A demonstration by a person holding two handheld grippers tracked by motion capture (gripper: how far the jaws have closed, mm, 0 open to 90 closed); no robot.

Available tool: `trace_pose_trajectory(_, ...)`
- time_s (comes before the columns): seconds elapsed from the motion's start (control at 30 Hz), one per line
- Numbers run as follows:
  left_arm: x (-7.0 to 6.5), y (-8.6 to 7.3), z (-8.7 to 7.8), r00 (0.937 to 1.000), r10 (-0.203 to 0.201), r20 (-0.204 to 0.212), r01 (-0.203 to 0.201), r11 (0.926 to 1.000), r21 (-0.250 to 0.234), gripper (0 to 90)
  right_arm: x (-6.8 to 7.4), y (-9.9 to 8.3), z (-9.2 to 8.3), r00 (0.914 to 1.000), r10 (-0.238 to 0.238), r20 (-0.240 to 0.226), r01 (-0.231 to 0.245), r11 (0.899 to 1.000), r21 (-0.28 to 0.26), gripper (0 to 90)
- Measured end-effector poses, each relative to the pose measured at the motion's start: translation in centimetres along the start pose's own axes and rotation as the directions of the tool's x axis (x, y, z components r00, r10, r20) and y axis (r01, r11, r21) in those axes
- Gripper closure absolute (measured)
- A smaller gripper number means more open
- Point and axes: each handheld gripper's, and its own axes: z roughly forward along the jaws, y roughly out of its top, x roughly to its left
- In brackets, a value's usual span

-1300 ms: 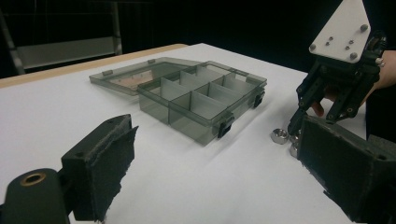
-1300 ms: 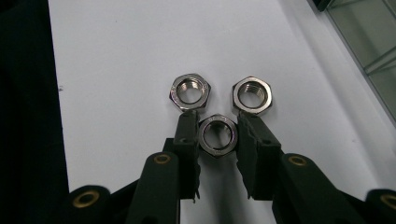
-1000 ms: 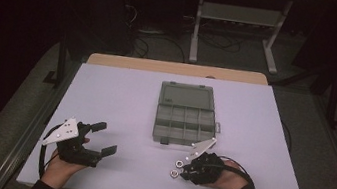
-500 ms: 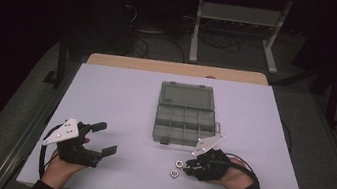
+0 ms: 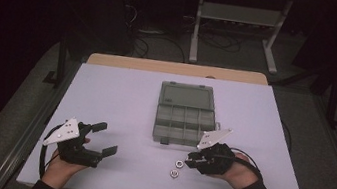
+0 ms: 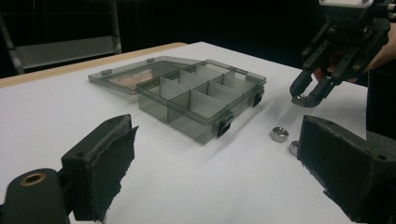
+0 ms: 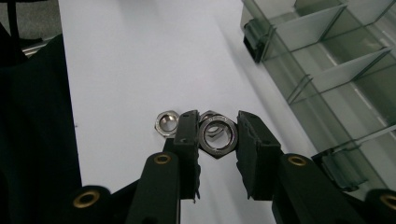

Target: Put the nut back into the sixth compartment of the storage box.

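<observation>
White and bare but for a few things, the rectangular tabletop [image 5: 120, 97] carried a smoke-grey transparent plastic compartment box [image 5: 185, 120] near its middle, lid thrown open flat behind it and its divided cells empty as far as could be seen. The left gripper [image 5: 101, 139], held in the person's left hand near the front left edge, kept where it had been a second before, its jaws standing wide apart with nothing between them. The right gripper [image 5: 190, 159] sat just in front of the box's near right corner; its jaws were clamped on a silver hexagonal steel nut [image 7: 217, 136], pinched across its flats. Compared with a second earlier, that gripper had risen off the tabletop and the nut had come up with it, clear of the surface. Two more silver hexagonal nuts [image 5: 179, 164] [image 5: 173, 173] lay loose on the tabletop just below and beside it. The pick looked secured, so carrying the nut over a compartment and releasing it seemed the next step.
</observation>
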Motion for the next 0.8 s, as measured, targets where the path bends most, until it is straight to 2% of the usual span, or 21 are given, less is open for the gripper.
trace_pose_trajectory(0.17,0.0,0.0,0.0,1.0,0.001,0.0,-0.001,1.0,0.001,10.4,-0.6,0.3,-0.4,0.9999,0.003,0.01,-0.002,1.0,-0.026,69.7)
trace_pose_trajectory(0.27,0.0,0.0,0.0,1.0,0.003,0.0,-0.003,1.0,0.003,10.4,-0.8,0.6,-0.7,0.9996,0.027,0.011,-0.026,0.999,-0.036,69.7)
trace_pose_trajectory(0.4,0.0,0.0,0.0,1.0,0.004,0.0,-0.004,1.0,0.003,10.4,-1.2,1.0,-1.0,0.9993,0.033,0.014,-0.032,0.998,-0.052,69.7)
trace_pose_trajectory(0.63,0.0,0.0,0.0,1.0,-0.005,-0.001,0.005,1.0,-0.006,10.4,-2.1,1.7,-1.1,0.9985,0.047,0.029,-0.045,0.997,-0.069,69.7)
trace_pose_trajectory(0.8,0.0,0.0,0.0,1.0,0.003,0.0,-0.003,1.0,0.002,10.4,-2.6,2.4,-0.8,0.9979,0.055,0.034,-0.052,0.996,-0.074,69.8)
